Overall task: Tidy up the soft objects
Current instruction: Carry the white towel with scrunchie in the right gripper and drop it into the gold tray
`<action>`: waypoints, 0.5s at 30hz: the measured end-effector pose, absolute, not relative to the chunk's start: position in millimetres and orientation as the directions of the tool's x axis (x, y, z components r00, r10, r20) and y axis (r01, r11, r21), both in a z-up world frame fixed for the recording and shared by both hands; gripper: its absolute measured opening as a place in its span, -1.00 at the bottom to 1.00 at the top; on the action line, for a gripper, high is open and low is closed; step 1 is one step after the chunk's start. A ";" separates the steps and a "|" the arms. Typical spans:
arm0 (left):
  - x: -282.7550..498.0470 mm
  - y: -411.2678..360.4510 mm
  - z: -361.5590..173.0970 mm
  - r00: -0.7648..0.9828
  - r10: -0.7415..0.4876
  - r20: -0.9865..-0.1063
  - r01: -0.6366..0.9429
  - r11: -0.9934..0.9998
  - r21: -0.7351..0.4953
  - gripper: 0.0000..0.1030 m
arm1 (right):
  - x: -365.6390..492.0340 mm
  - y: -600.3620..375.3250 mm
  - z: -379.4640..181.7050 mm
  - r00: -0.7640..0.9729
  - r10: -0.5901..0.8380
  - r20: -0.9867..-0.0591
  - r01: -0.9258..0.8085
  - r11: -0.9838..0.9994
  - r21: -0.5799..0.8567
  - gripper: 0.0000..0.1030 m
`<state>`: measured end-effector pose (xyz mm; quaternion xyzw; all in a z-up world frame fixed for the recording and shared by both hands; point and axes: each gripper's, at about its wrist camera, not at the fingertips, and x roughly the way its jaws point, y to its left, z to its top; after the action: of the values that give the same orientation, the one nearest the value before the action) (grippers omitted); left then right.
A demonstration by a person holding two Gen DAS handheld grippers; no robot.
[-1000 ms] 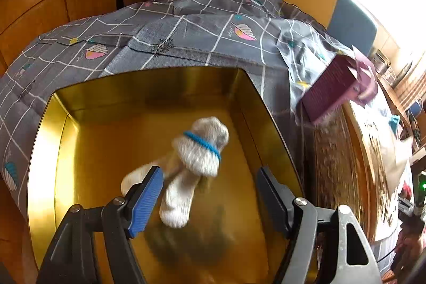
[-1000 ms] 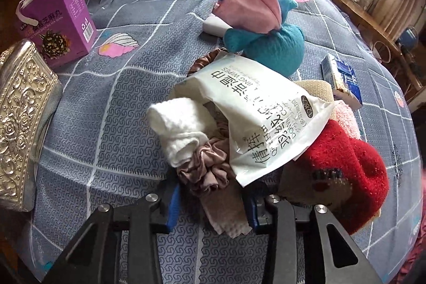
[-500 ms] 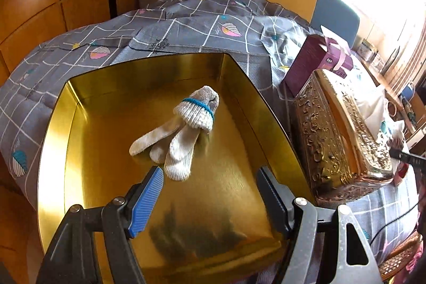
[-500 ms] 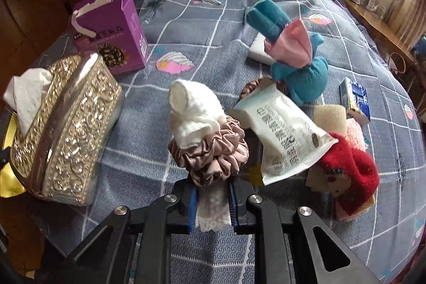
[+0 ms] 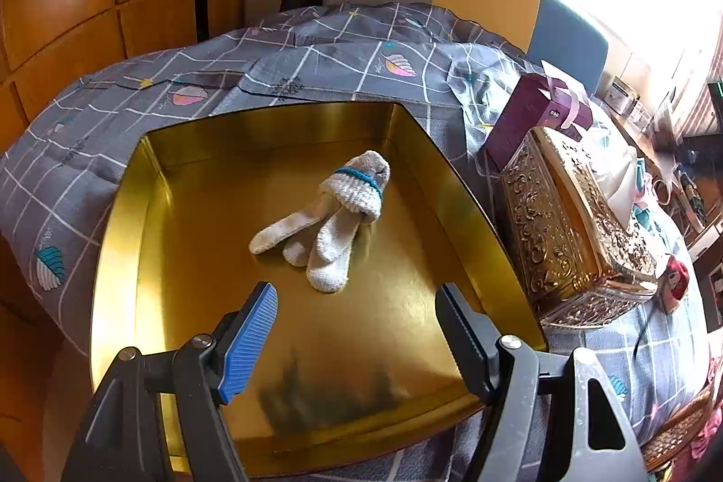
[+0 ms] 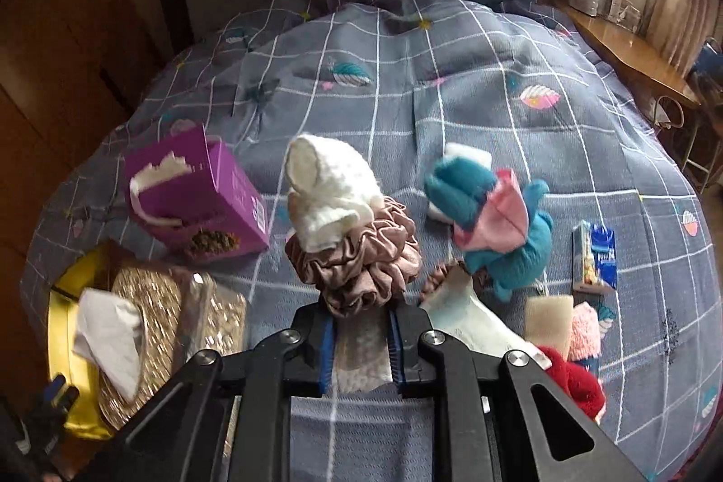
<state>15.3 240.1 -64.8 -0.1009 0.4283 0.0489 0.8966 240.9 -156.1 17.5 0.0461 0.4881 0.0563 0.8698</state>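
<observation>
Scrunchie (image 6: pixel 361 256) and a white knitted piece (image 6: pixel 327 193) perched on top of it hang in my right gripper (image 6: pixel 359 346), whose jaws have just been closing and now pinch the brown satin folds together with a scrap of pale cloth; the bundle looks lifted clear of the grey checked bedspread (image 6: pixel 452 98). I judge this to be the carry step: one soft item is already stowed, since a white glove (image 5: pixel 330 220) with a teal band lies near the far right of the gold tray (image 5: pixel 135 238). My left gripper (image 5: pixel 357 328) hovers over the tray's near edge, fingers spread wide and holding nothing. The next move calls for swinging the right hand leftward past the ornate gold tissue box (image 6: pixel 180 328) and the purple carton (image 6: pixel 203 202) (both stand between the pile and the tray) without shaking the loose white piece off. By my count: one tray, one glove in it, one scrunchie in hand and what may be a second (image 6: pixel 440 278) under the white packet (image 6: pixel 470 319), one teal-and-pink plush (image 6: pixel 510 238), one red knit item (image 6: pixel 574 382), one pink fuzzy piece (image 6: pixel 585 333), one small blue carton (image 6: pixel 596 256).
</observation>
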 end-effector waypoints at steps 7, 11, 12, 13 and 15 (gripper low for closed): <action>7.1 248.7 -61.5 0.633 0.039 -0.774 -0.196 0.974 -0.111 0.43 | 281.2 -71.4 84.8 0.596 0.277 -0.754 -0.188 0.961 0.204 -0.63; 2.5 257.2 -58.7 0.640 0.067 -0.765 -0.224 0.969 -0.102 0.43 | 250.8 6.5 97.1 0.519 0.465 -0.717 -0.448 0.863 0.235 -0.62; 1.7 259.3 -57.9 0.641 0.074 -0.764 -0.231 0.968 -0.100 0.43 | 237.1 25.4 93.1 0.474 0.501 -0.724 -0.509 0.827 0.239 -0.62; 0.9 261.1 -57.2 0.641 0.080 -0.763 -0.237 0.966 -0.098 0.43 | 221.5 42.5 86.5 0.428 0.531 -0.732 -0.565 0.789 0.242 -0.62; -1.0 264.5 -55.6 0.642 0.091 -0.761 -0.252 0.963 -0.097 0.43 | 188.2 73.6 66.9 0.338 0.555 -0.760 -0.654 0.719 0.235 -0.62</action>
<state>-1.0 264.5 -55.6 -0.0973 0.4120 0.0952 0.9010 188.2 73.6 66.9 -0.0560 0.4403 0.3704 0.8160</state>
